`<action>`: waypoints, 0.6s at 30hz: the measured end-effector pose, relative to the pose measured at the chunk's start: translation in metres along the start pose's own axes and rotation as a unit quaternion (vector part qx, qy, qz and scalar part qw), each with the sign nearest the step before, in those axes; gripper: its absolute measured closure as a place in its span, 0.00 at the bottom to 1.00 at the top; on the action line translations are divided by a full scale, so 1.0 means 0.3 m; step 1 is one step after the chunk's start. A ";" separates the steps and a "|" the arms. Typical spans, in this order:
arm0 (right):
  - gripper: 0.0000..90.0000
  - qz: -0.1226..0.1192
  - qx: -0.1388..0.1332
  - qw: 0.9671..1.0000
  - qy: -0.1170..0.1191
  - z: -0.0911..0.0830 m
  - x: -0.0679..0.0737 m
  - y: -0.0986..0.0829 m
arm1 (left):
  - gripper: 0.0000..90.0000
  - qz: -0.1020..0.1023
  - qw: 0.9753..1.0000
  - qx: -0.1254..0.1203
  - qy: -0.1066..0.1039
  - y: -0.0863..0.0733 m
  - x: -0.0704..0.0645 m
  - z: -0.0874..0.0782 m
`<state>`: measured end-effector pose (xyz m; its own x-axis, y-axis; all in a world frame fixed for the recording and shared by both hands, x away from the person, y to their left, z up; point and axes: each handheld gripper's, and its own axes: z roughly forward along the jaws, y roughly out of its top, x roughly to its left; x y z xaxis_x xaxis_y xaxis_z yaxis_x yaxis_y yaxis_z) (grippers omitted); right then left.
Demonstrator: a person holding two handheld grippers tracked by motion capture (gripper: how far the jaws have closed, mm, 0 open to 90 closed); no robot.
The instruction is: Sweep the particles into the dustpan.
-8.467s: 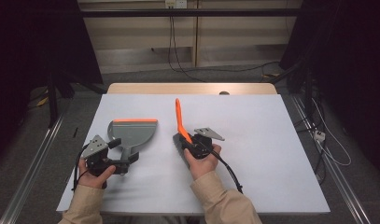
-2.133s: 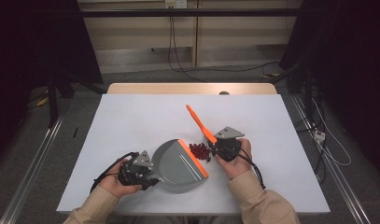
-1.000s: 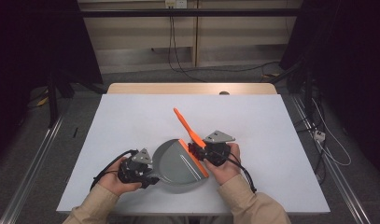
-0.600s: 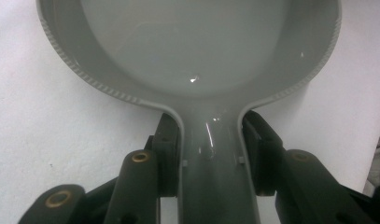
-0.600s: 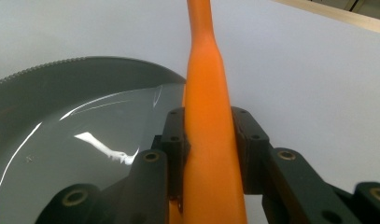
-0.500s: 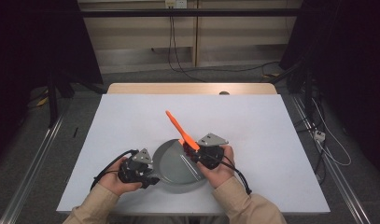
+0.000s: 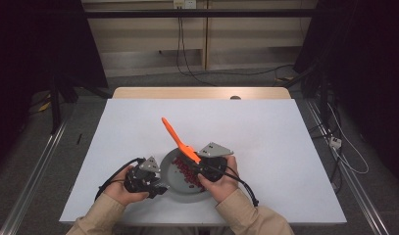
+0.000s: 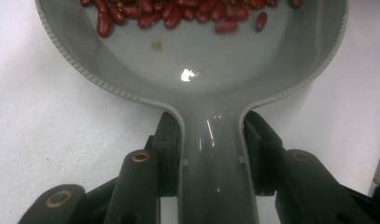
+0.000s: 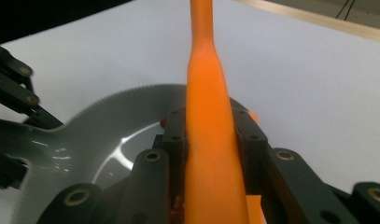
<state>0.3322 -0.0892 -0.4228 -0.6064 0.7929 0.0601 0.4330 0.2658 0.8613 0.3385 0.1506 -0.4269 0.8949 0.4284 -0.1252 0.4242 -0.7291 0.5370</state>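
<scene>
A grey dustpan (image 7: 173, 185) lies flat on the white table near its front edge. Dark red beans (image 7: 184, 170) are heaped in it, toward its far side in the left gripper view (image 8: 178, 11). My left gripper (image 7: 156, 186) is shut on the pan's handle (image 8: 211, 186), one jaw on each side. My right gripper (image 7: 200, 169) is shut on an orange brush (image 7: 175, 138), whose long handle (image 9: 210, 93) slants up and away to the left. The brush's head is over the right part of the pan (image 9: 108, 121) and is mostly hidden by the gripper.
The white tabletop (image 7: 265, 132) spreads wide to the back and right. A wooden strip (image 7: 202, 92) runs along its far edge. Cables trail from both grippers toward the front edge. The left gripper's jaws (image 9: 15, 88) appear at the left of the right gripper view.
My right gripper has swept the brush leftward across the pan, so the orange head no longer lies along the pan's edge and beans sit inside. The left gripper and pan stayed put.
</scene>
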 end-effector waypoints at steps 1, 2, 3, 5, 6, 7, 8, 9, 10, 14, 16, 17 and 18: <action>0.79 0.004 -0.008 1.000 0.005 -0.006 -0.002 0.007 | 0.70 -0.001 1.000 -0.001 0.000 -0.001 0.001 0.000; 0.79 0.011 -0.015 1.000 0.006 -0.012 -0.009 0.016 | 0.70 0.003 1.000 0.002 0.000 -0.001 0.004 0.000; 0.79 0.014 -0.018 1.000 0.002 -0.019 -0.022 0.025 | 0.70 -0.004 1.000 -0.001 0.000 -0.002 0.003 0.002; 0.79 0.022 -0.028 0.999 -0.008 -0.029 -0.060 0.039 | 0.70 -0.002 1.000 0.001 -0.001 -0.004 0.005 0.002; 0.79 0.024 -0.030 0.999 -0.013 -0.034 -0.080 0.045 | 0.70 0.008 1.000 0.008 0.001 -0.004 0.011 -0.002; 0.79 0.027 -0.034 0.999 -0.018 -0.039 -0.102 0.049 | 0.70 0.008 1.000 0.010 0.002 -0.004 0.012 -0.002; 0.79 0.028 -0.036 0.999 -0.025 -0.041 -0.117 0.050 | 0.70 0.009 1.000 0.012 0.002 -0.004 0.013 -0.002; 0.79 0.024 -0.034 0.998 -0.037 -0.040 -0.142 0.050 | 0.70 0.010 1.000 0.013 0.003 -0.005 0.013 -0.003; 0.79 0.026 -0.031 0.998 -0.042 -0.038 -0.161 0.047 | 0.70 0.010 1.000 0.013 0.003 -0.005 0.013 -0.003; 0.79 0.013 -0.013 0.997 -0.078 -0.014 -0.212 0.013 | 0.70 -0.013 1.000 -0.007 0.002 -0.010 0.006 0.005; 0.79 0.004 -0.003 0.996 -0.088 -0.001 -0.219 -0.012 | 0.70 -0.014 1.000 -0.006 0.003 -0.010 0.006 0.006; 0.79 0.004 0.000 0.996 -0.088 0.005 -0.217 -0.026 | 0.70 -0.012 1.000 -0.005 0.003 -0.010 0.007 0.005; 0.79 0.008 0.003 0.996 -0.083 0.010 -0.215 -0.037 | 0.70 -0.014 1.000 -0.005 0.003 -0.010 0.006 0.007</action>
<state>0.3684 -0.1415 -0.4376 -0.4802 0.8771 -0.0103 0.4464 0.2544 0.8579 0.3391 0.1527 -0.4305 0.8822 0.4513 -0.1346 0.4467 -0.7114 0.5426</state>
